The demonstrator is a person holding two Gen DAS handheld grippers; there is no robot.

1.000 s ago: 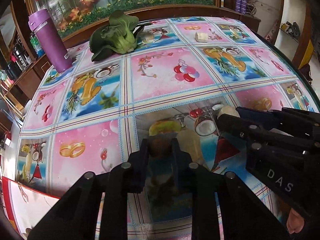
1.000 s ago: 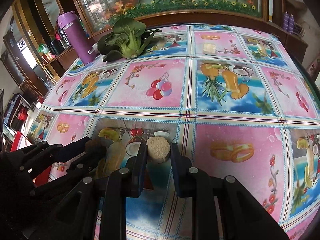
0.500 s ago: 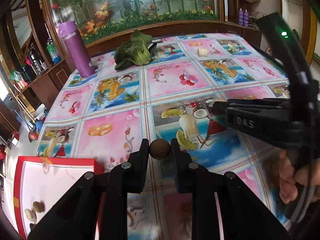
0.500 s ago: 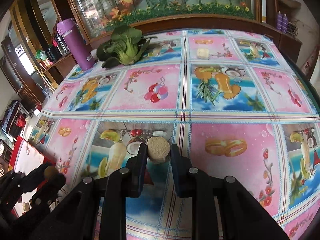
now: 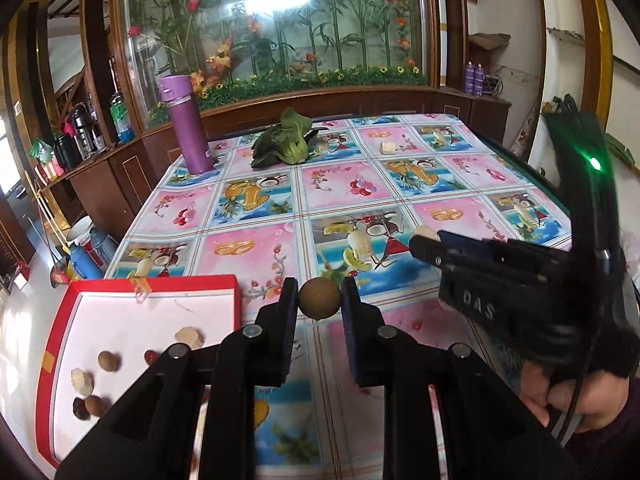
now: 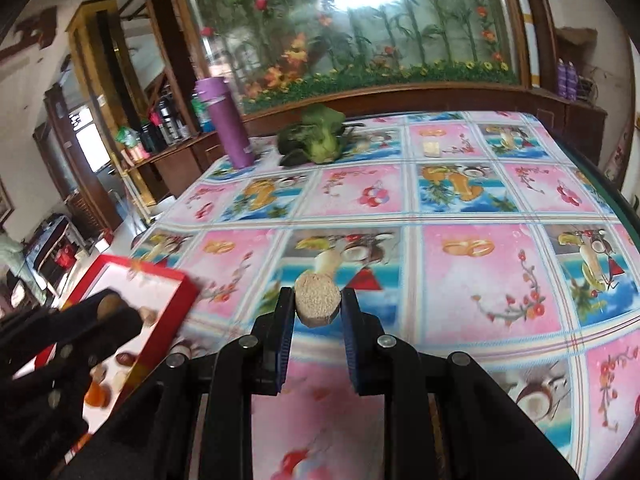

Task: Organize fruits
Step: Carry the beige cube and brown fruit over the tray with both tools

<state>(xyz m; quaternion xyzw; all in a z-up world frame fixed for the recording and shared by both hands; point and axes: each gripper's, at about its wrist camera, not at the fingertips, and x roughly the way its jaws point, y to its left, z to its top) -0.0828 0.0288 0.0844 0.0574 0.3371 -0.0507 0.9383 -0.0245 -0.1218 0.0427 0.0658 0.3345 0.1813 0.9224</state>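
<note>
In the left wrist view, your left gripper point(image 5: 320, 300) has its jaws clamped on a round brown fruit point(image 5: 320, 299), held above the bench point(image 5: 400, 184) just right of the red-rimmed tray point(image 5: 152, 284), where several small pieces lie. In the right wrist view, your right gripper point(image 6: 318, 306) pinches a pale rough fruit piece point(image 6: 317, 304) over the bench, with the tray at its left.

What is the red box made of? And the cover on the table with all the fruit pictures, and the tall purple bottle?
Red box: probably cardboard, with thin flat red walls, a white inside and tape on its rim.
Table cover: looks like glossy plastic sheeting, because it shines and its printed pictures lie smooth.
Purple bottle: smooth and slightly shiny, so either plastic or coated metal; the pictures cannot settle which.
</note>
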